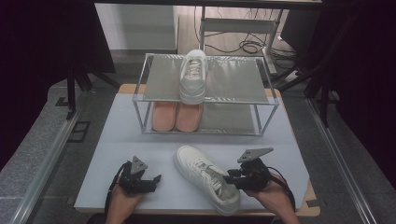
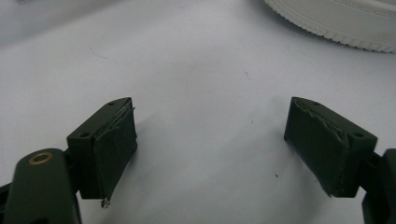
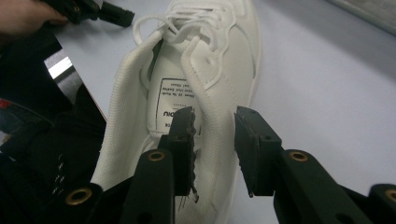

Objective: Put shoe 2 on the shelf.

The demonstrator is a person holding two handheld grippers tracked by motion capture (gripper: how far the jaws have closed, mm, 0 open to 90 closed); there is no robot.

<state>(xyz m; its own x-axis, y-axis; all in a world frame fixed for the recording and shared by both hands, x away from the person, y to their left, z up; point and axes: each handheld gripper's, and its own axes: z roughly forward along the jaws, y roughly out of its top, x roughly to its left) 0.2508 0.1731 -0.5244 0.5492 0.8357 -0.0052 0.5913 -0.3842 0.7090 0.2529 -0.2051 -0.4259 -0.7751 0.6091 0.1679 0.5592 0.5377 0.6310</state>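
Note:
A white sneaker [image 1: 205, 179] lies on the pale table [image 1: 140, 154] near the front edge, toe pointing away and to the left. My right gripper [image 1: 229, 177] stands at its heel end. In the right gripper view the jaws of this gripper [image 3: 215, 140] straddle the padded side wall of the sneaker [image 3: 219, 56], one jaw inside the opening and one outside, with slight gaps at the pads. My left gripper [image 1: 156, 179] rests low to the sneaker's left, open [image 2: 210, 135] over bare table, and the sneaker's sole [image 2: 336, 18] shows beyond it.
A two-shelf metal rack [image 1: 140, 100] stands at the back of the table. A second white sneaker [image 1: 193, 77] sits on its top shelf and a pink pair [image 1: 176, 116] on the lower one. The person's other hand and gripper [image 3: 100, 11] show beyond the sneaker.

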